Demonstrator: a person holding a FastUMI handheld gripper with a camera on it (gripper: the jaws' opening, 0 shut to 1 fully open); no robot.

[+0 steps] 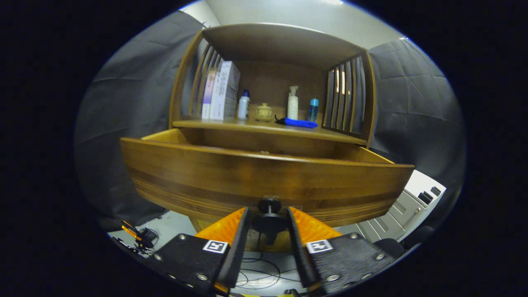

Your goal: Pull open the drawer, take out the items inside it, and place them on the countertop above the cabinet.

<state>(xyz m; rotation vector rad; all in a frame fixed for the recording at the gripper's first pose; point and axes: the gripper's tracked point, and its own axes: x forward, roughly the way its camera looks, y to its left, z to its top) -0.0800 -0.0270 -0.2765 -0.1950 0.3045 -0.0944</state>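
Drawer (264, 177), wooden, with a curved front, standing pulled out from the cabinet (272, 82), so that its front panel is near and its open top lies between that panel and the countertop (264, 127) beyond. The drawer's inside is hidden by the front panel from this low angle, so what lies in it cannot be told.

Gripper (269, 220), low and near, level with the bottom of the drawer front. Its two orange fingers (225, 227) flank the dark round knob (269, 205) and its stem; the black pads sit close against the knob's base on either side, and the claw appears to be pinching the knob, though true contact on both sides is hard to confirm.

Countertop, far, above the drawer: boxes (222, 90) stand at the left, then a small white bottle with a blue cap (244, 105), a squat ceramic jar (263, 112), a white pump bottle (293, 103) and a small blue bottle (313, 109). A blue folded item (301, 123) lies at the front edge, right of the jar.

Step in hand, as judged: the pulling-open of the drawer, at or close to its end, since the drawer already stands well out.

Next move, as judged: spread the fingers off the knob, lift the claw above the front panel and tilt it down to see inside. The front edge of the countertop left of the jar looks bare enough to take what comes out.
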